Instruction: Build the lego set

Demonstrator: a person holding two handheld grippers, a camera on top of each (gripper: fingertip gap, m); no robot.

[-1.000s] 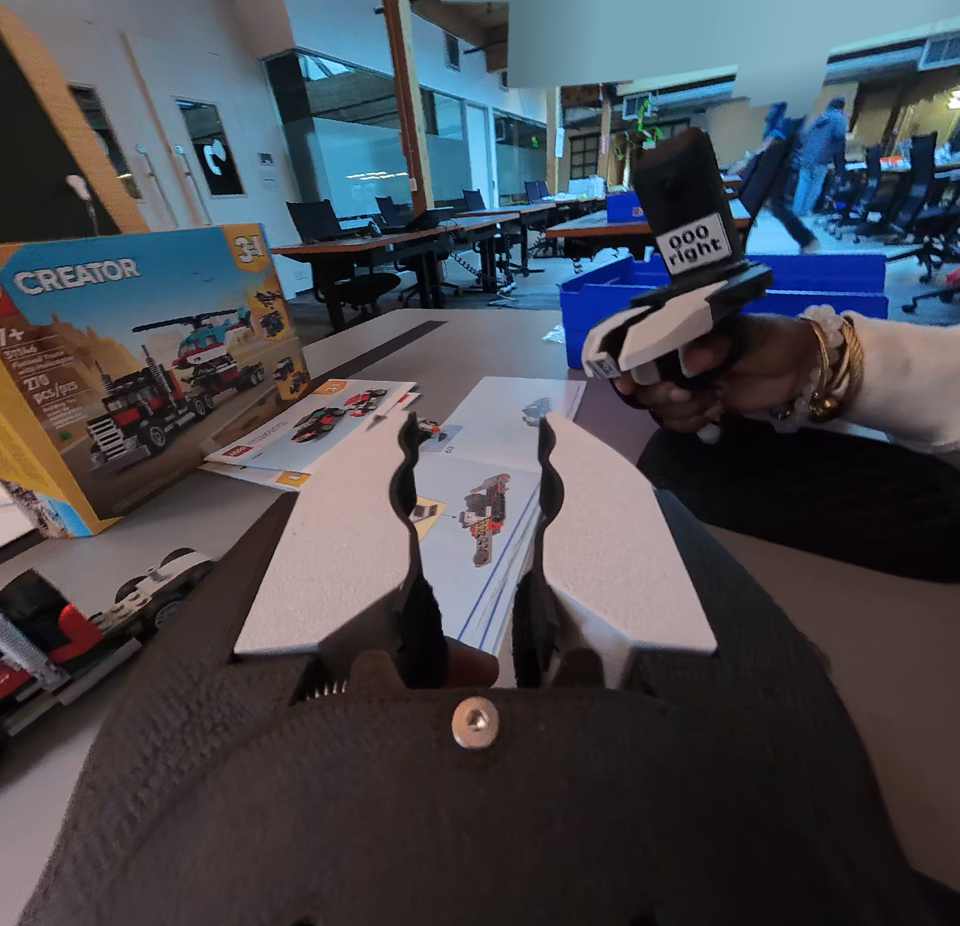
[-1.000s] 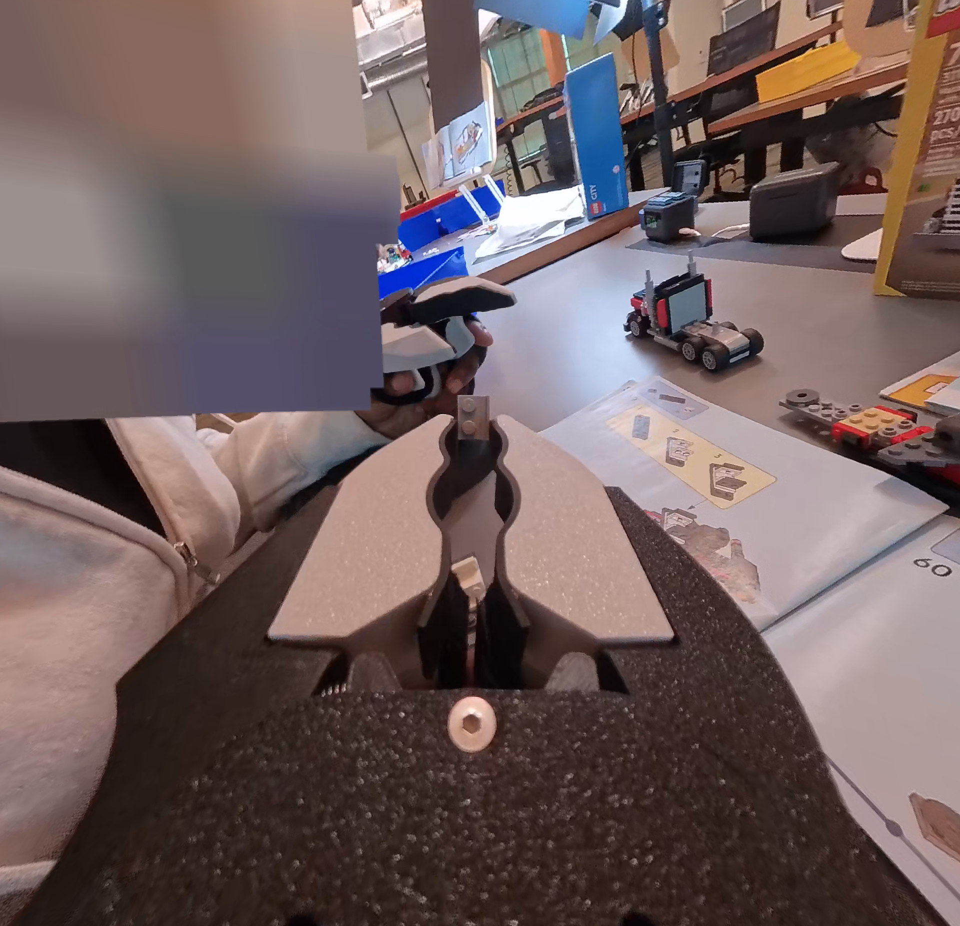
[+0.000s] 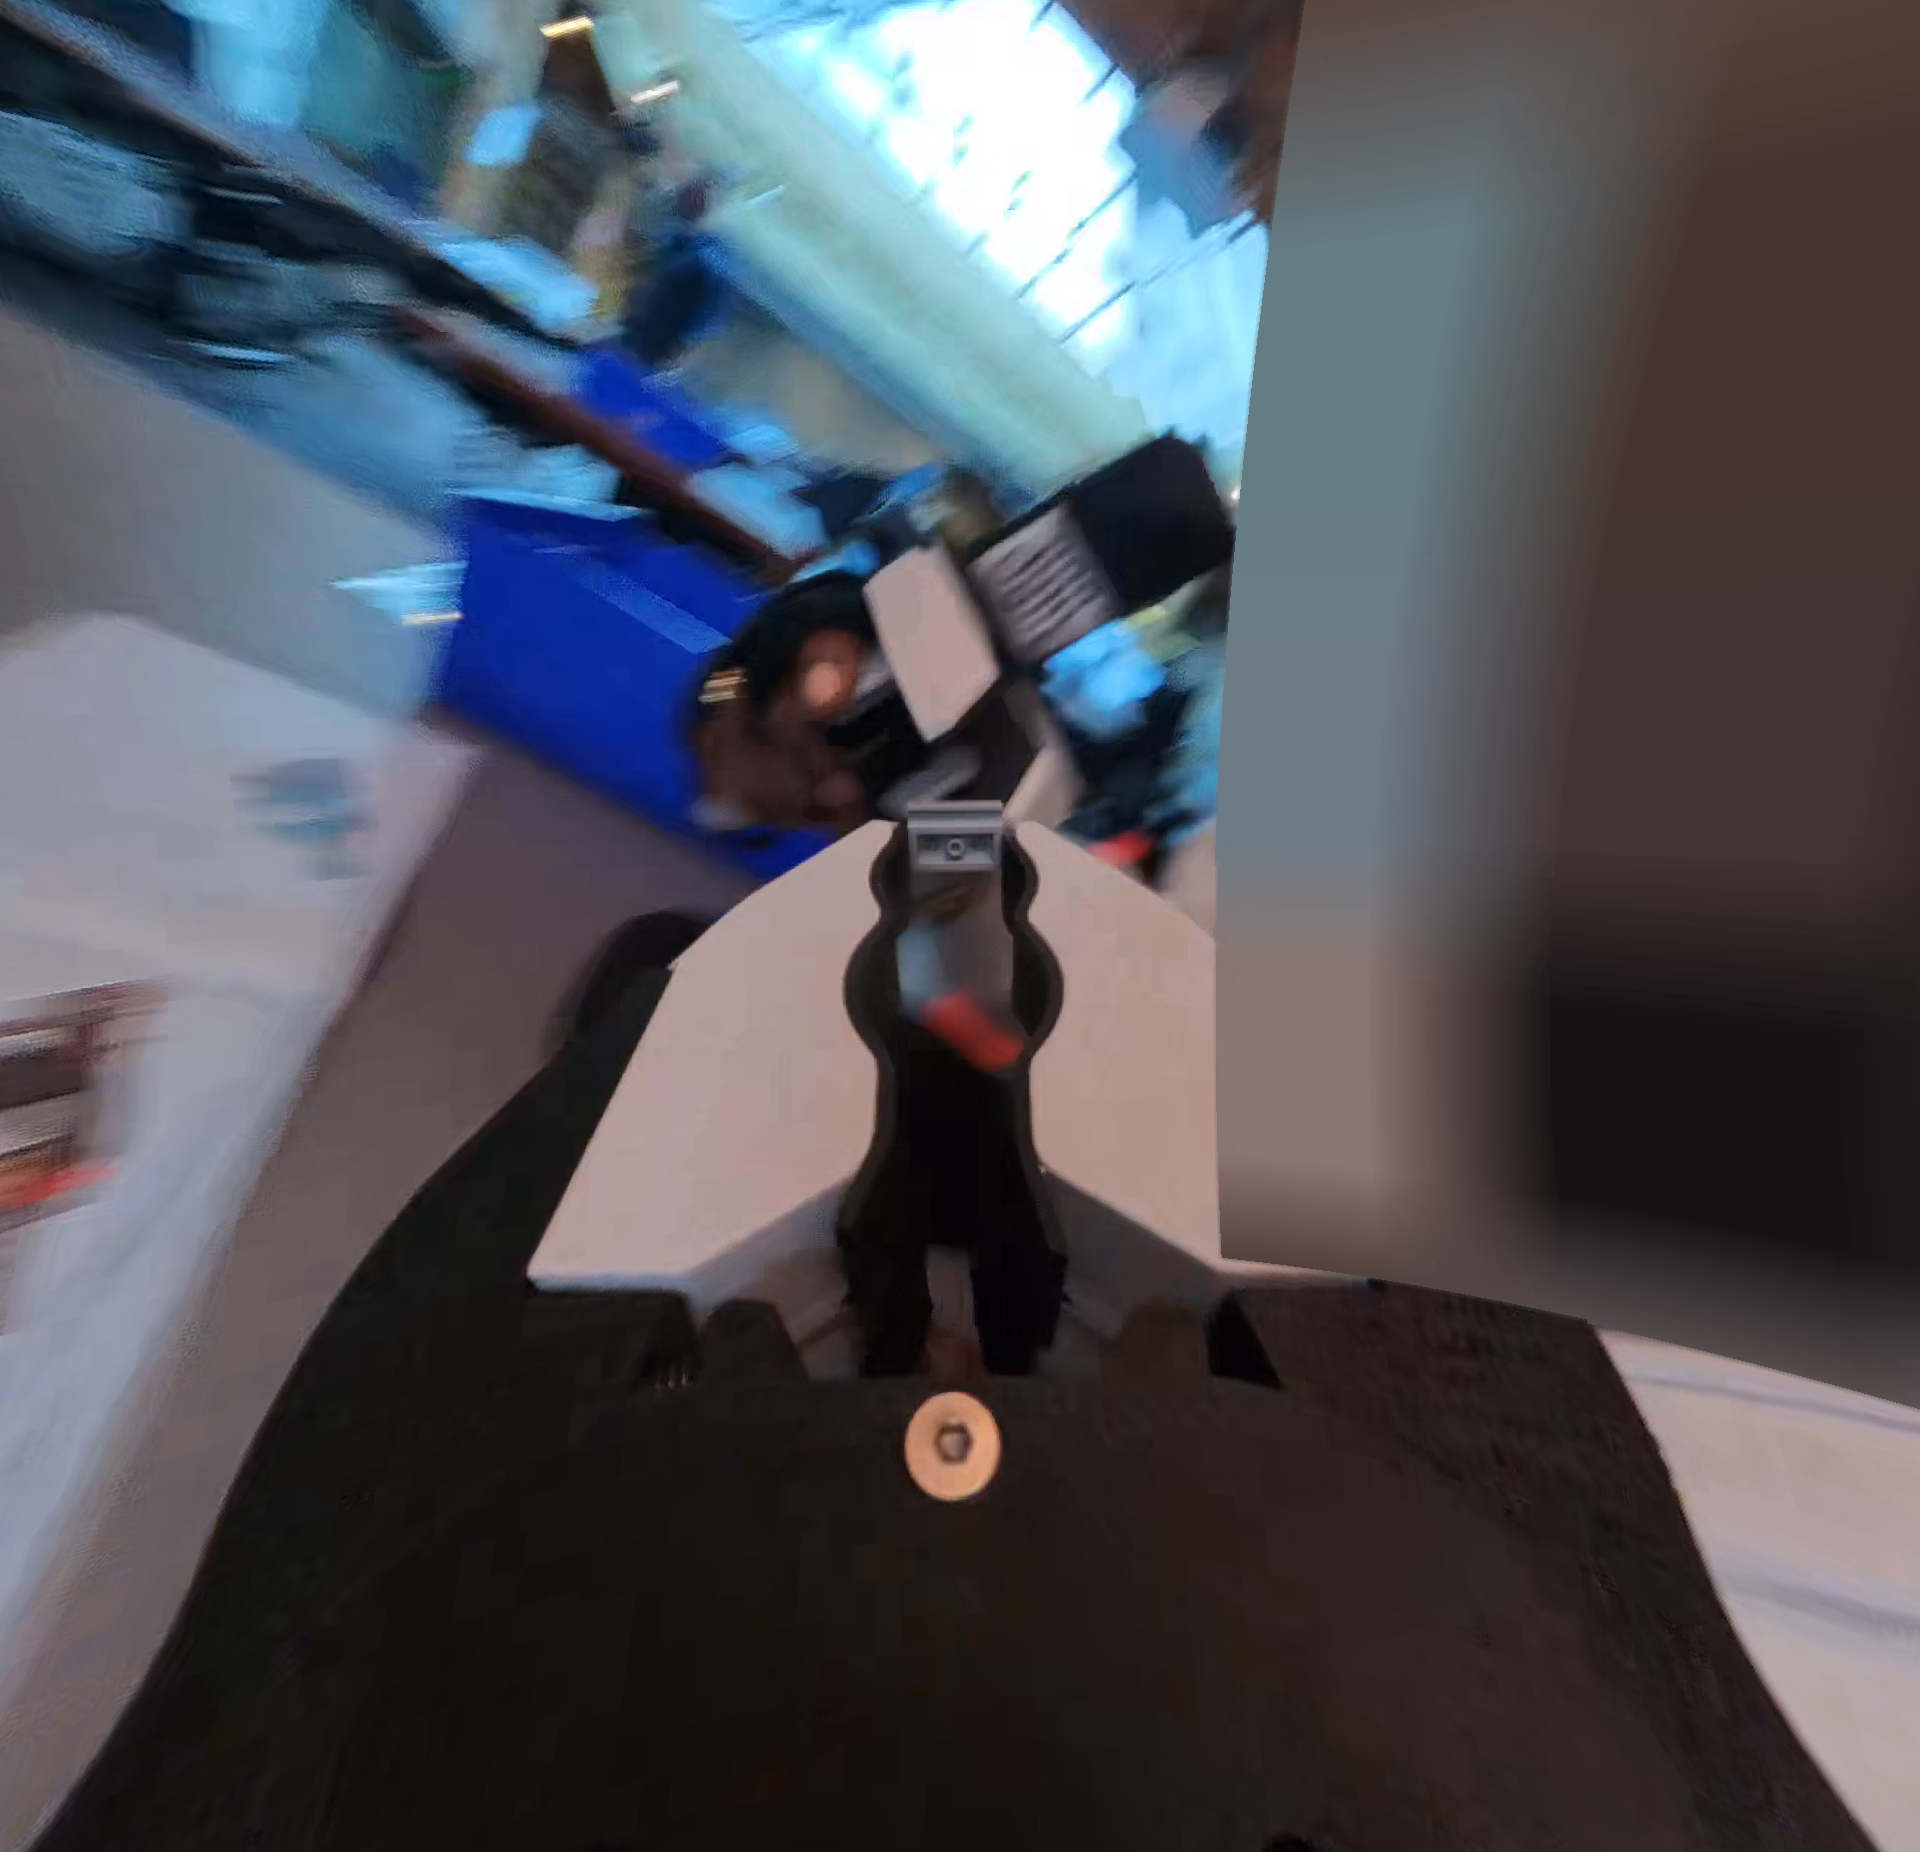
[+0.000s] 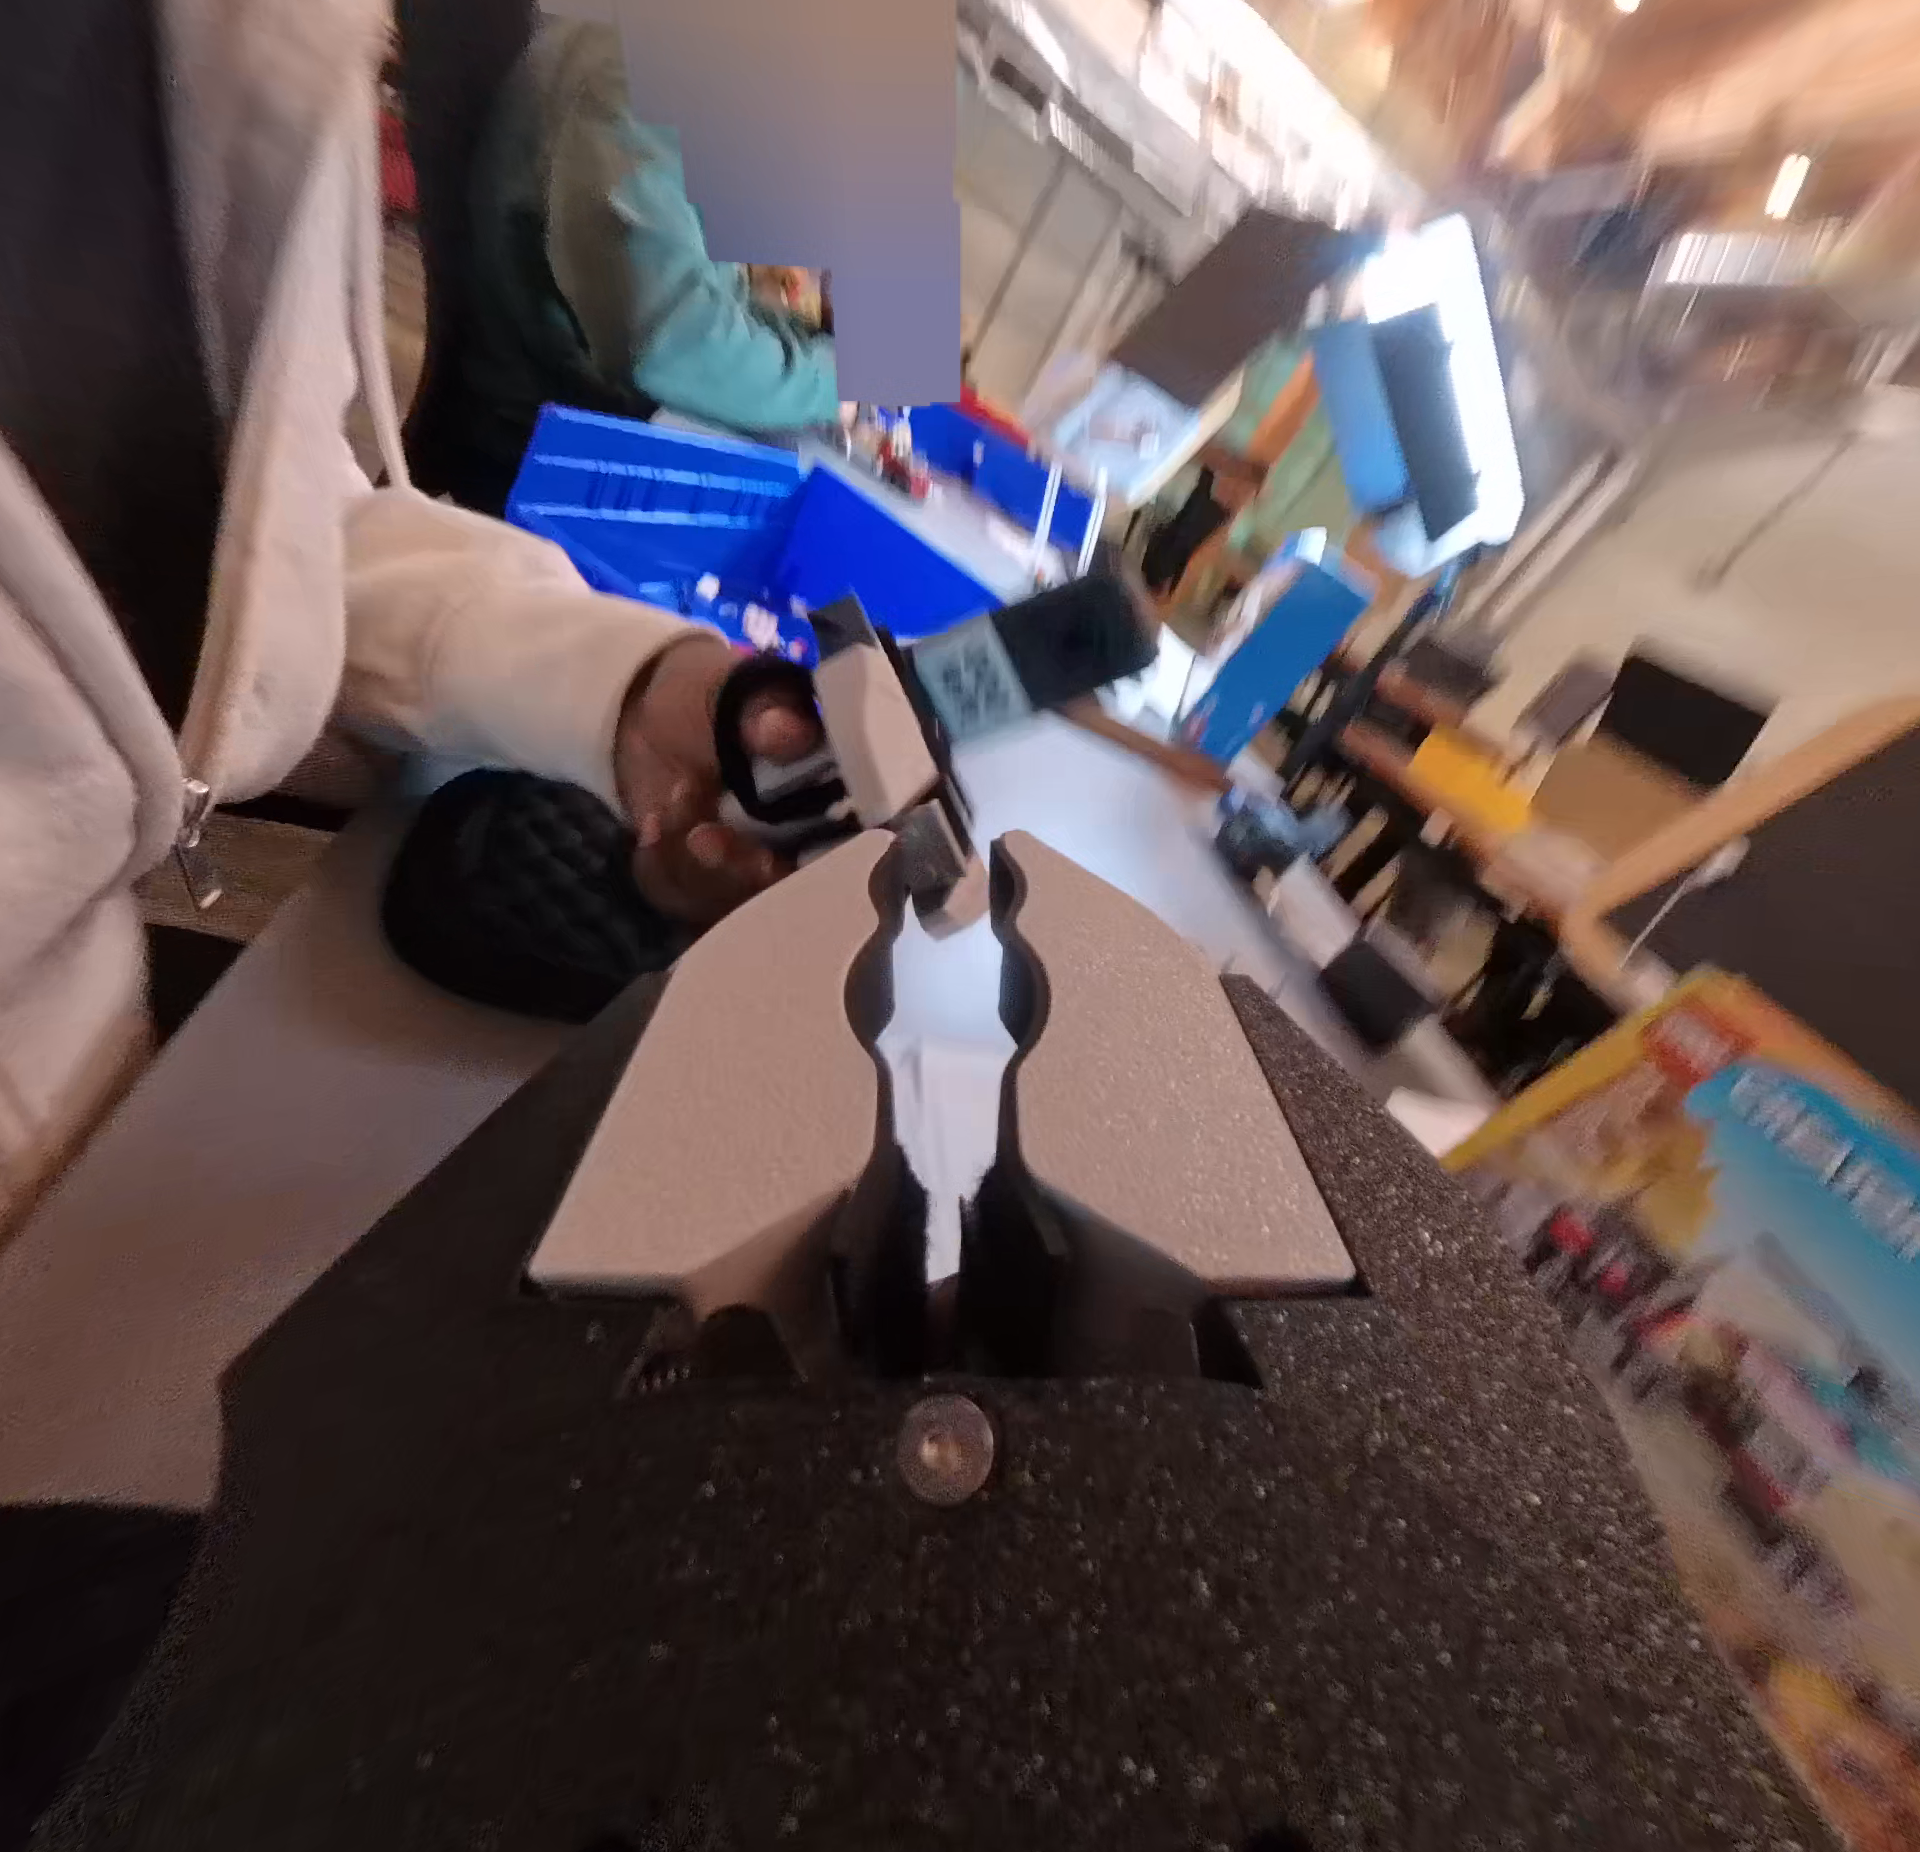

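In the left wrist view my left gripper (image 3: 954, 846) is shut on a small grey lego plate (image 3: 954, 853), pinched at the fingertips. A blurred red and grey lego part (image 3: 966, 1023) shows through the gap below it. The right gripper (image 3: 971, 779), held by a hand, points at my left tips from just beyond. In the right wrist view my right gripper (image 4: 943, 857) is open with a narrow gap and nothing in it. The left gripper (image 4: 940, 872) reaches right up to its fingertips. Both views are motion-blurred.
A yellow and blue lego box (image 4: 1714, 1231) stands at the right. Blue bins (image 3: 582, 639) (image 4: 665, 514) sit behind the grippers. A white instruction booklet (image 3: 156, 867) lies at the left. A black padded object (image 4: 509, 898) lies on the grey table (image 4: 260, 1127) by the person's sleeve.
The small grey plate has gone from my right gripper to my left. The left has shut on it, the right has opened. Both grippers swung and tilted to face each other.
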